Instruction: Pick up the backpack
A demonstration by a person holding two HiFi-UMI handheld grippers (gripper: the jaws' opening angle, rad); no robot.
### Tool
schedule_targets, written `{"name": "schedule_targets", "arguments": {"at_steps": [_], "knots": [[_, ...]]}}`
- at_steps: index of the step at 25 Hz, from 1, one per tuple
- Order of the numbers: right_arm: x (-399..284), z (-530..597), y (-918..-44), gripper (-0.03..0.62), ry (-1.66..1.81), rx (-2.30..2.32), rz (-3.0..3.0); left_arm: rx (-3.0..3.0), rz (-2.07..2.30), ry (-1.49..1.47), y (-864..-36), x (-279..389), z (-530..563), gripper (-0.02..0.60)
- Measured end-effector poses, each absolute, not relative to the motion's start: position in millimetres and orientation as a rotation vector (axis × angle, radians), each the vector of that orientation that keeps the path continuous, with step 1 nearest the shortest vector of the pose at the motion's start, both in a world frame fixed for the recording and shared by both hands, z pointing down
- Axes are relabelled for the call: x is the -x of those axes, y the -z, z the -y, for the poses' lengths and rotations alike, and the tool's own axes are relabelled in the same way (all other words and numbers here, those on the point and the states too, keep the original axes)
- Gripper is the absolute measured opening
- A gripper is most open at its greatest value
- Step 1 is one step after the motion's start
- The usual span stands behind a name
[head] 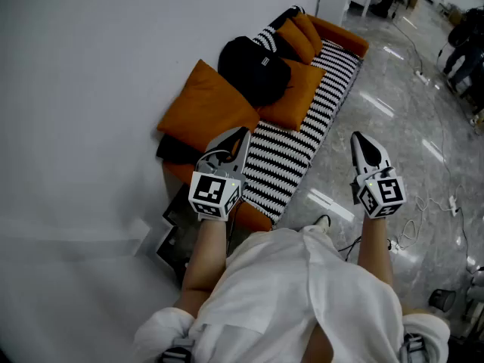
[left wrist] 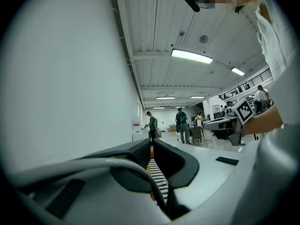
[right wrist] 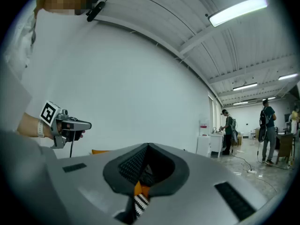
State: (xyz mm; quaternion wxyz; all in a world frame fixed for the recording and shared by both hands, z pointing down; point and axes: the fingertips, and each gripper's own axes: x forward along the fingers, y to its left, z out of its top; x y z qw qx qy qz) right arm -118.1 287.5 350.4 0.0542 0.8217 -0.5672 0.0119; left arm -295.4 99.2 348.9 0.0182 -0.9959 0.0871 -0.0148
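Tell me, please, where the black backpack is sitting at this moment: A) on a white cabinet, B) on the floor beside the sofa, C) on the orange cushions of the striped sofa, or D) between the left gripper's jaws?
C: the head view shows the backpack resting on the orange cushions on top of the striped sofa, against the white wall.

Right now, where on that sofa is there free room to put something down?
The striped seat is bare from the orange cushions to its front edge. The wall side is crowded: black backpack on cushions.
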Motion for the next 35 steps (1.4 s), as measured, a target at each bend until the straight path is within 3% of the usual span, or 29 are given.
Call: {"name": "schedule_targets", "arguments": {"at_steps": [35], "knots": [[109, -307, -390, 0.018, -0.155, -2.508, 1.764, 3.137, -0.207, 0.175, -387, 276, -115, 0.038]]}}
